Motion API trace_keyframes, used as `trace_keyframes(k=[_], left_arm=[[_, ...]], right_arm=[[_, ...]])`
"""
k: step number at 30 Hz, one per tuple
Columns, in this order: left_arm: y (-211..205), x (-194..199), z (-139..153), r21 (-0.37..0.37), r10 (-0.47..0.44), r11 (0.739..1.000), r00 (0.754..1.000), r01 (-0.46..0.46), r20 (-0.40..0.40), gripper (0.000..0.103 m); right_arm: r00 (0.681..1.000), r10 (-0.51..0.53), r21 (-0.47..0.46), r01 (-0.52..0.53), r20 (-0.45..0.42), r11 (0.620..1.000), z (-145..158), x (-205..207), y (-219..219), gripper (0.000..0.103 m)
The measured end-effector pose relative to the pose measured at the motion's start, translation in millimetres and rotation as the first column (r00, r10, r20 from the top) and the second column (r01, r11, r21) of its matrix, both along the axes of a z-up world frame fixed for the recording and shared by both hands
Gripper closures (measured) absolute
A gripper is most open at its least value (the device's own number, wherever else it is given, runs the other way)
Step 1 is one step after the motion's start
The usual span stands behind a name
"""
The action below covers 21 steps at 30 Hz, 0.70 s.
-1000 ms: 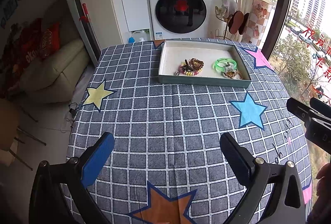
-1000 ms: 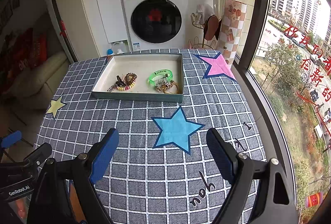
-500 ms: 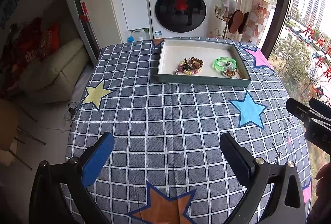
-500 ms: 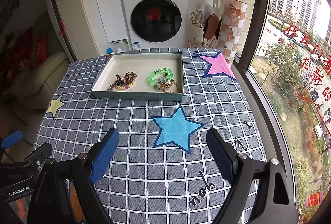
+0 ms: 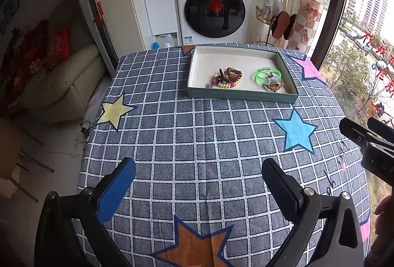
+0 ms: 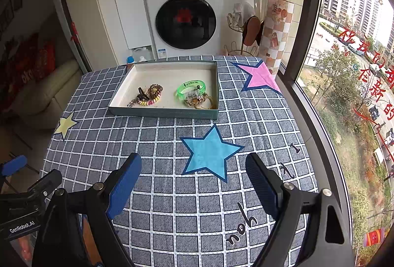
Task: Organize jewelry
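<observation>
A shallow grey-green tray [image 5: 242, 94] [image 6: 162, 113] with a white floor sits at the far side of the table. In it lie a green bangle [image 5: 267, 74] [image 6: 191, 90], a brown coil hair tie [image 5: 233, 74] [image 6: 155, 90], a pastel bead bracelet [image 5: 222, 84] [image 6: 145, 101] and a golden chain piece [image 5: 274, 87] [image 6: 198, 101]. My left gripper [image 5: 198, 183] is open and empty over the near table. My right gripper [image 6: 193, 179] is open and empty, near the blue star, also far from the tray.
The table wears a grey checked cloth [image 5: 197, 133] with coloured stars. A washing machine [image 5: 213, 3] stands behind it, a sofa [image 5: 61, 79] to the left, a large window [image 6: 349, 57] to the right. The right gripper's side shows at the left wrist view's right edge [image 5: 369, 143].
Both views have drawn back slightly from the tray; otherwise nothing has moved. Both grippers stay open.
</observation>
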<state>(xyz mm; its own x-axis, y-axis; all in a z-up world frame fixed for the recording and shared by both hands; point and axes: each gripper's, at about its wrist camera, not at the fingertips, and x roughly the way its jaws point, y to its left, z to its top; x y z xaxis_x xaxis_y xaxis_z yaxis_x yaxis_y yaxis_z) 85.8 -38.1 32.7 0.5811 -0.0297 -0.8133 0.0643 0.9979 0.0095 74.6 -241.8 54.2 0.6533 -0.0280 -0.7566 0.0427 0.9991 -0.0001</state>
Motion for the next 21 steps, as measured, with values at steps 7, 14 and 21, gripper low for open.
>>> trace_keyframes(k=[7,14,21], left_arm=[[0.5,0.8,-1.4,-0.001,0.006,1.0,1.0,-0.006,-0.009,0.0],[2.0,3.2,-3.9,0.005,0.012,1.0,1.0,-0.011,-0.018,0.0],[3.2,4.0,-4.8,0.005,0.017,1.0,1.0,-0.017,-0.024,0.0]], right_arm=[[1.0,0.005,0.0,-0.005,-0.004,1.0,-0.6,-0.6,0.9,0.015],[1.0,0.004,0.002,-0.004,-0.007,1.0,-0.3,0.7,0.5,0.015],[1.0,0.007,0.003,-0.007,-0.014,1.0,-1.7,-0.6,0.9,0.015]])
